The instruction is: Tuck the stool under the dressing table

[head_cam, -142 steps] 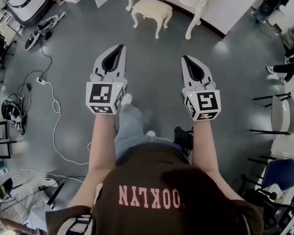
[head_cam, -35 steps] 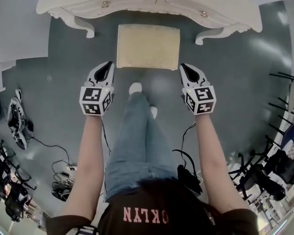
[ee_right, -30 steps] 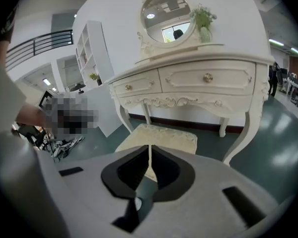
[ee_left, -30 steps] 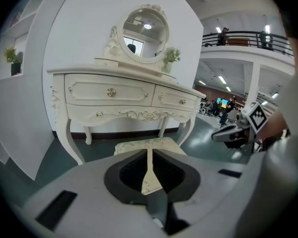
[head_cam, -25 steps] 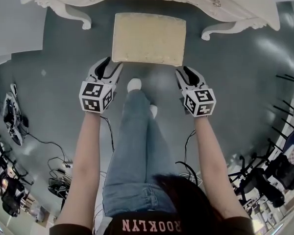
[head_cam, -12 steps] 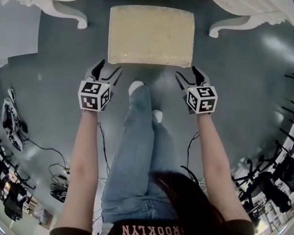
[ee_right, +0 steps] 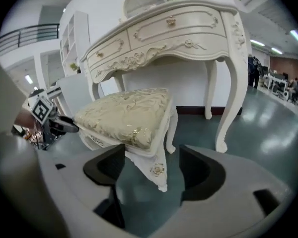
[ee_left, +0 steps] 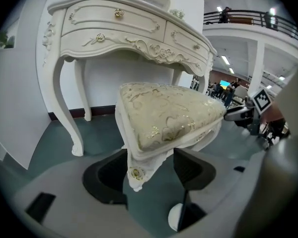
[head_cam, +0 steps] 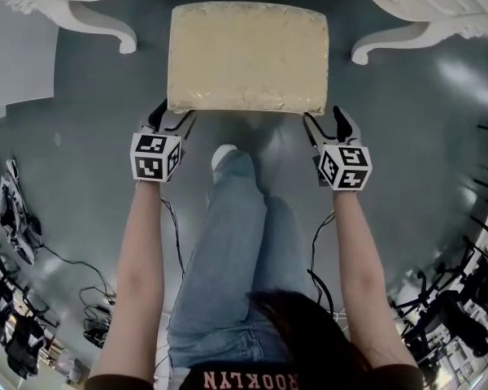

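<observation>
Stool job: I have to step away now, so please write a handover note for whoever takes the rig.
Left claw: open, jaws just opened wide; the near left corner of the stool sits between them, not clamped.
Right claw: open, just opened too; the near right corner sits between its jaws, not clamped.
Stool stands on the floor in front of the dressing table, not tucked under.
Done: claws lined up at the corners.
Left: probably grip both corners, then push it under.

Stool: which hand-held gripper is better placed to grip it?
Right hand-held gripper, slightly. Its jaws and the left hand-held gripper's have just opened, each round a stool leg; the right's leg is more centred, the left's close to one jaw.
</observation>
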`<move>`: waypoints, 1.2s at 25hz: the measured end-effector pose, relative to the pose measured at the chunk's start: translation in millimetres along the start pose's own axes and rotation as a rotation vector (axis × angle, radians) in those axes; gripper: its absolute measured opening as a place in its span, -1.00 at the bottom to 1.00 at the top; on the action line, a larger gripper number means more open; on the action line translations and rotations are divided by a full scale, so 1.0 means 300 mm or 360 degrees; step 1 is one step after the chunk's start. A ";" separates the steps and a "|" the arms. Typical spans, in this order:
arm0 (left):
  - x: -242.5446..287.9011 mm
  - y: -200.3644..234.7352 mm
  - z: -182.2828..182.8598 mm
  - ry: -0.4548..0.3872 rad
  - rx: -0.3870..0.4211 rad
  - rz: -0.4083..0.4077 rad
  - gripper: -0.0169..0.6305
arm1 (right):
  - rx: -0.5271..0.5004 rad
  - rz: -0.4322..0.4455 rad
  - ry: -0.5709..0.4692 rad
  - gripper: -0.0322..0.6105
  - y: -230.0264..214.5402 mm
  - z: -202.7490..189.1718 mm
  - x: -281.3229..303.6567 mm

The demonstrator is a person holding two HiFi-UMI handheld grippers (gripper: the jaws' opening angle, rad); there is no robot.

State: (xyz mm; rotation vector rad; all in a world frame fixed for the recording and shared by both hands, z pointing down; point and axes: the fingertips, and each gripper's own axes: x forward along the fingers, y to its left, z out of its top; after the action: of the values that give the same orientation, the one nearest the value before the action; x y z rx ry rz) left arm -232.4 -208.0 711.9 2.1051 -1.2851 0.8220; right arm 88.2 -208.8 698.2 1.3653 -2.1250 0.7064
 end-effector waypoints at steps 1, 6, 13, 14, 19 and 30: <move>0.011 0.007 0.001 -0.0022 0.0002 0.0012 -0.07 | 0.0030 0.0043 -0.0020 0.08 -0.007 0.002 0.005; 0.041 0.005 0.014 -0.0121 0.0091 -0.0050 -0.10 | 0.0019 0.0291 -0.0110 0.08 0.003 0.013 0.020; 0.041 0.004 0.030 -0.0293 0.0159 -0.0094 -0.14 | -0.0146 0.0559 -0.0255 0.08 0.030 0.013 0.034; 0.041 0.003 0.032 -0.0309 0.0168 -0.0101 -0.14 | -0.0218 0.0591 -0.0233 0.08 0.051 0.003 0.041; 0.046 0.015 0.054 -0.0405 0.0228 -0.0141 -0.14 | -0.0389 0.0503 -0.0311 -0.18 0.048 -0.003 0.087; 0.161 0.119 0.216 -0.0638 0.0332 -0.0084 -0.17 | -0.0430 0.0419 -0.0563 -0.18 -0.012 0.150 0.224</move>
State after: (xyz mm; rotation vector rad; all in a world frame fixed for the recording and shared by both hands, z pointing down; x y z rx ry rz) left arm -233.0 -296.1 708.2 2.5544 -1.3809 0.5458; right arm 60.9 -284.2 710.4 1.1408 -2.6001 0.2665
